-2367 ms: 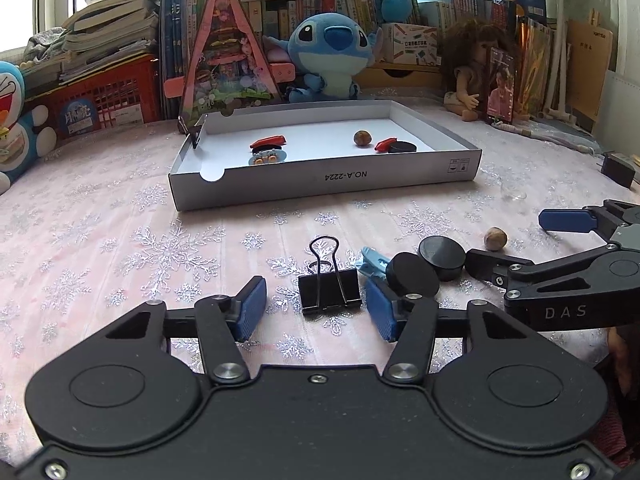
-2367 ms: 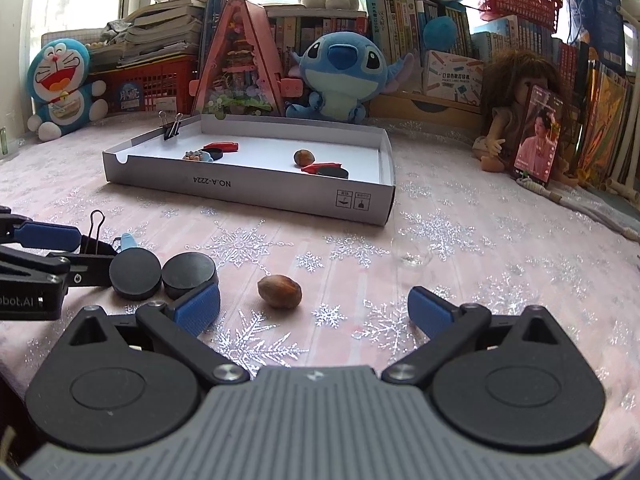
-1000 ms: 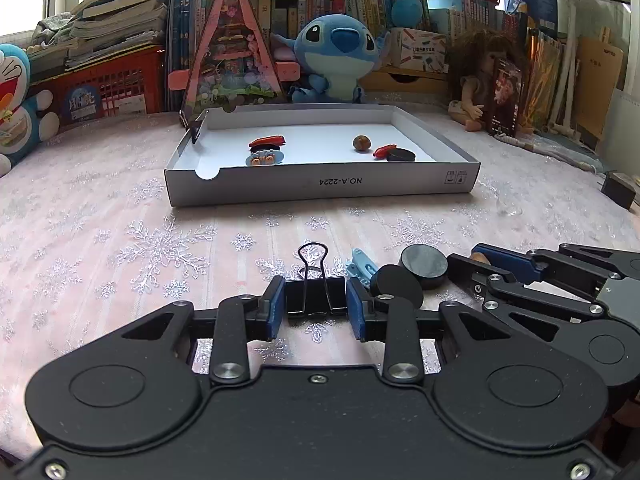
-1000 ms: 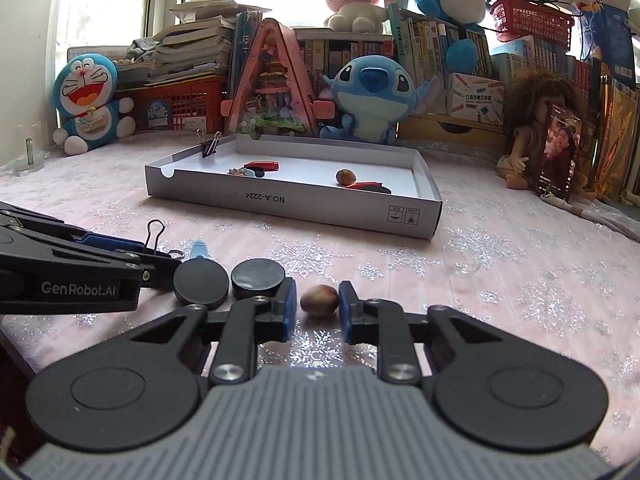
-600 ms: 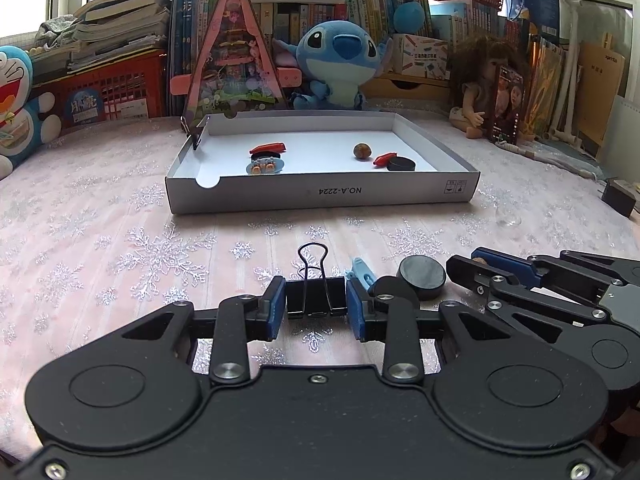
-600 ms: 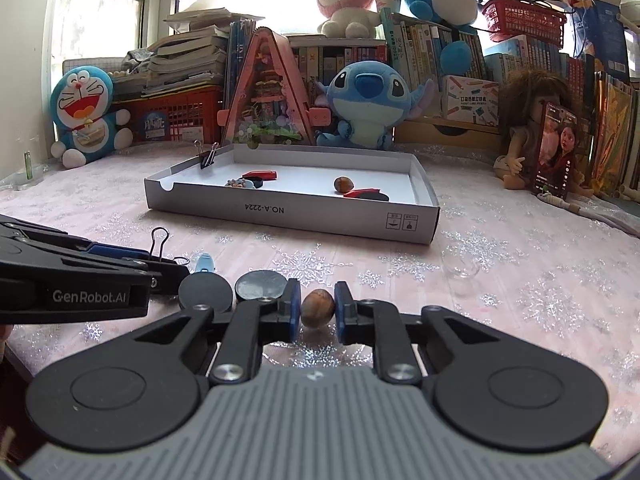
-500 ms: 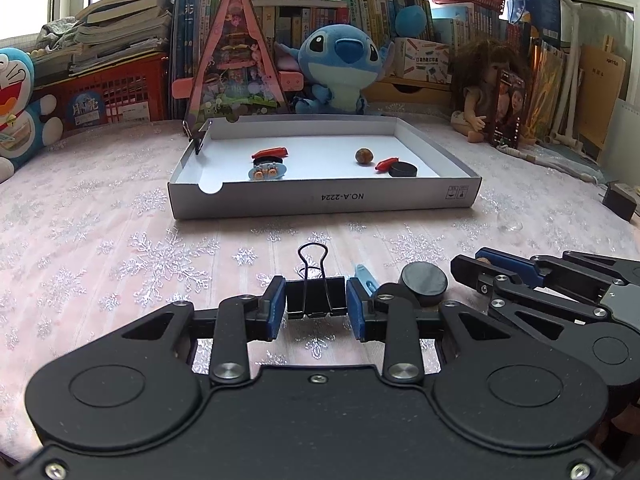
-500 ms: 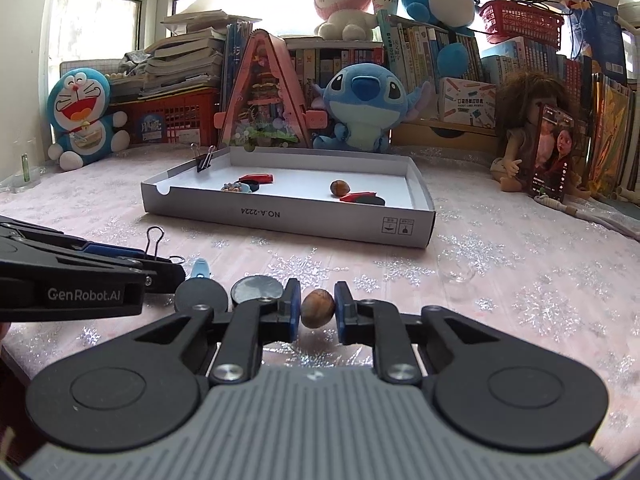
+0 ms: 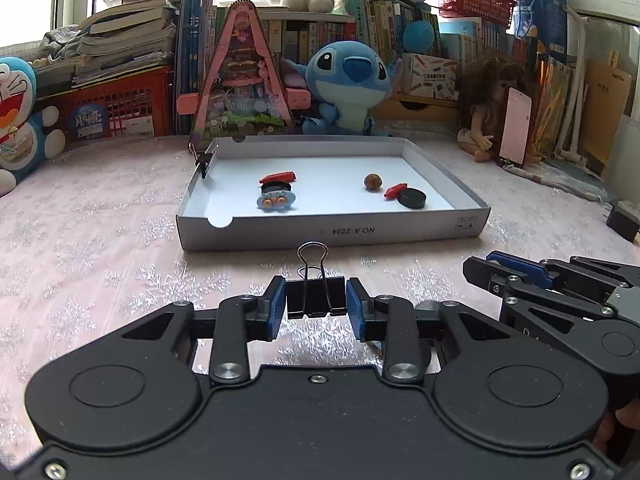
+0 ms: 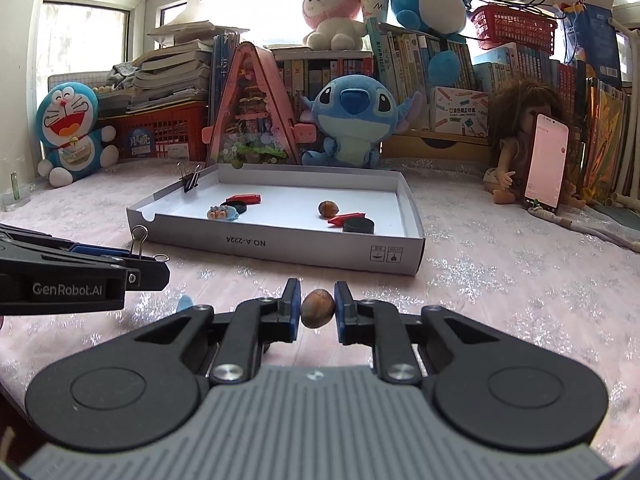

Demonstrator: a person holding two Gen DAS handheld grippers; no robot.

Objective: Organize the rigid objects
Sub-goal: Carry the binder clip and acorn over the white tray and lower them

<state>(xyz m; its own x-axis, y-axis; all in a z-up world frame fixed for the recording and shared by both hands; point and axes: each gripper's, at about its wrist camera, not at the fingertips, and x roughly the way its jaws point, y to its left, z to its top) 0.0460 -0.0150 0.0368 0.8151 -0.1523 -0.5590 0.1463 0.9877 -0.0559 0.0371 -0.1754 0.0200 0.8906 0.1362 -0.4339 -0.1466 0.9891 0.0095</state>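
Note:
My left gripper (image 9: 316, 302) is shut on a black binder clip (image 9: 315, 294) and holds it above the pink cloth, short of the white box lid (image 9: 332, 232). My right gripper (image 10: 317, 308) is shut on a brown nut (image 10: 317, 307), also lifted, facing the box lid (image 10: 280, 244). The lid holds a nut (image 9: 372, 181), a black disc (image 9: 411, 199), red clips (image 9: 277, 177), a small blue toy (image 9: 276, 201) and a binder clip on its left wall (image 9: 203, 164). The left gripper with its clip shows in the right wrist view (image 10: 138, 258).
Plush toys (image 9: 348, 84), a pink triangular house (image 9: 240, 80), books, a red crate (image 9: 108, 108) and a doll (image 9: 492, 112) line the back. A small blue piece (image 10: 185, 302) lies on the cloth by my right gripper. A black adapter (image 9: 622, 222) sits at far right.
Both grippers closed on their objects, lifted them off the cloth and moved toward the box lid. The two black discs on the cloth have dropped out of view.

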